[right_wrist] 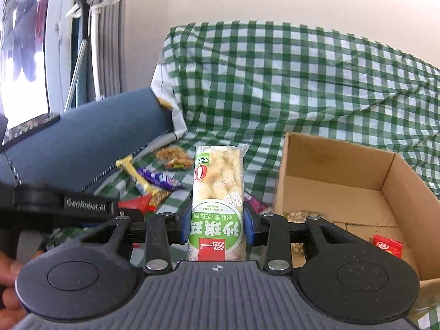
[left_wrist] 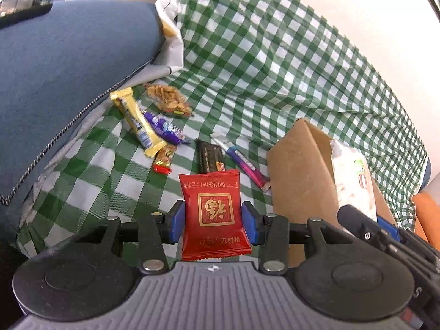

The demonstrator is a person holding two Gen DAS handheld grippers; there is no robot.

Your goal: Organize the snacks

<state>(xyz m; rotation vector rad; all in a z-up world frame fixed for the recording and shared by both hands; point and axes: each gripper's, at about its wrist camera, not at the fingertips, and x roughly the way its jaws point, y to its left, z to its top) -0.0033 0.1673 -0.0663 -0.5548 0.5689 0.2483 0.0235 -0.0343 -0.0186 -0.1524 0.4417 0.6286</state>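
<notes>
My left gripper (left_wrist: 213,221) is shut on a red snack packet (left_wrist: 214,214) with gold print, held above the green checked cloth (left_wrist: 261,55). My right gripper (right_wrist: 217,222) is shut on a green-and-white rice-cake pack (right_wrist: 218,192), left of the open cardboard box (right_wrist: 396,181). The box holds a small red packet (right_wrist: 387,244) and a brown snack (right_wrist: 302,215). Loose snacks lie on the cloth: a yellow bar (left_wrist: 137,121), a purple candy (left_wrist: 165,128), a clear nut pack (left_wrist: 167,99), a dark bar (left_wrist: 210,155), a purple-pink stick (left_wrist: 242,161).
A blue cushion (left_wrist: 63,68) rises at the left. The box's brown wall (left_wrist: 299,176) stands right of my left gripper, with the right gripper (left_wrist: 385,231) beside it. A window and grey curtain (right_wrist: 110,35) stand at the back left.
</notes>
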